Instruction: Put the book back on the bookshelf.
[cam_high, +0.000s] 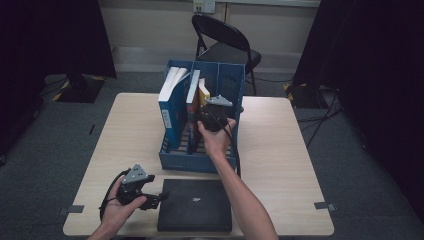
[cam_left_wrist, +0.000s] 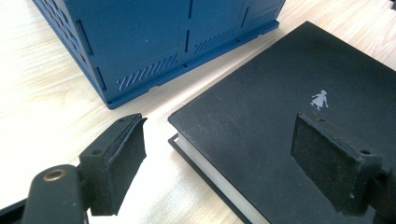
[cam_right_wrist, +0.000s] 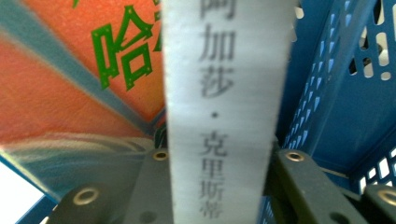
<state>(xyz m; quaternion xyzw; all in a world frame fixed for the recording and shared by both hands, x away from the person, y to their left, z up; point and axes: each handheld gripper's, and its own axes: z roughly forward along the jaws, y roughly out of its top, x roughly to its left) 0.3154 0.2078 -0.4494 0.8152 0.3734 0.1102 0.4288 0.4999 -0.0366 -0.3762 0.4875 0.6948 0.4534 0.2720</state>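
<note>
A blue file box (cam_high: 176, 161) stands mid-table with several upright books. My right gripper (cam_high: 214, 114) reaches into its right compartment. In the right gripper view this gripper (cam_right_wrist: 223, 161) is shut on the grey spine of a book (cam_right_wrist: 226, 84) printed with dark characters. An orange-covered book (cam_right_wrist: 79, 79) leans just left of it. A black book (cam_high: 195, 205) lies flat at the table's front edge. My left gripper (cam_high: 159, 196) is open at that book's left edge. In the left gripper view its jaws (cam_left_wrist: 224, 163) straddle the near corner of the black book (cam_left_wrist: 280, 116), low over the table.
A white-and-blue book (cam_high: 171, 107) fills the box's left compartment. The blue box wall (cam_right_wrist: 336, 93) rises close on the right of the held book. A black folding chair (cam_high: 225, 42) stands behind the table. Bare tabletop (cam_high: 280, 150) lies right of the box.
</note>
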